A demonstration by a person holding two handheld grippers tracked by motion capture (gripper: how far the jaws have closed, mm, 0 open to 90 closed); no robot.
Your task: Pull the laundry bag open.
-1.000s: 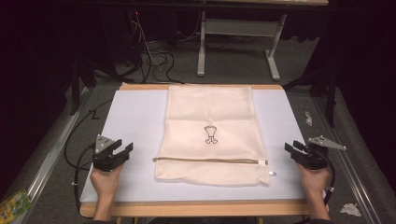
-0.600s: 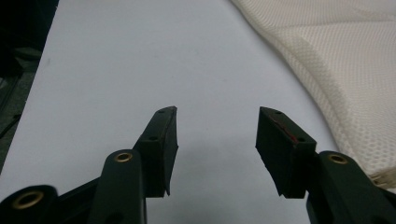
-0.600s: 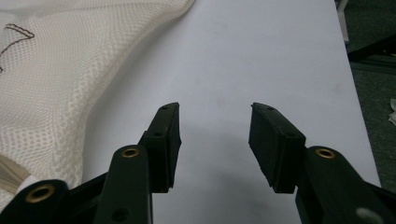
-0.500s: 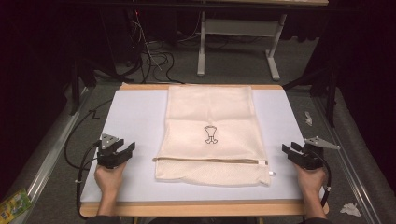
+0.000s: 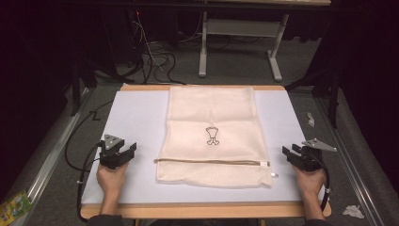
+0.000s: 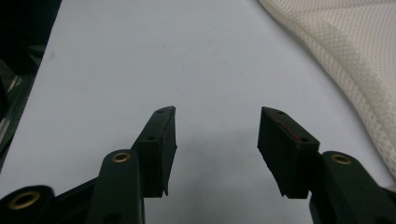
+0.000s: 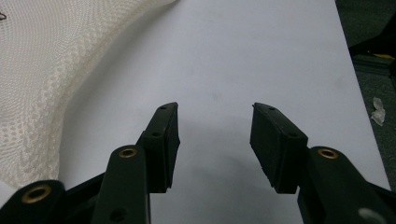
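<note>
A cream mesh bag (image 5: pixel 211 122) with a small black logo and a zipper (image 5: pixel 211 162) near its front edge lies flat in the middle of the white mat (image 5: pixel 141 117). My left gripper (image 5: pixel 126 151) rests on the mat left of the bag, apart from it. Its jaws are open on bare mat and have just been opening a little wider. The left gripper (image 6: pixel 217 128) has the bag's edge (image 6: pixel 355 51) off to its right. My right gripper (image 5: pixel 288 153) sits right of the bag, open, its jaws just widened, nothing between them. The right gripper (image 7: pixel 215 126) has the bag (image 7: pixel 46 70) to its left.
The mat lies on a wooden table (image 5: pixel 202 210). Cables (image 5: pixel 155 56) trail on the floor at the back left, and a grey table frame (image 5: pixel 240 28) stands behind. A crumpled scrap (image 5: pixel 352 211) lies on the floor at right, a green packet (image 5: pixel 14 207) at left.
Both grippers' jaws stand slightly wider than before. The hands have barely shifted, and the bag has not moved.
</note>
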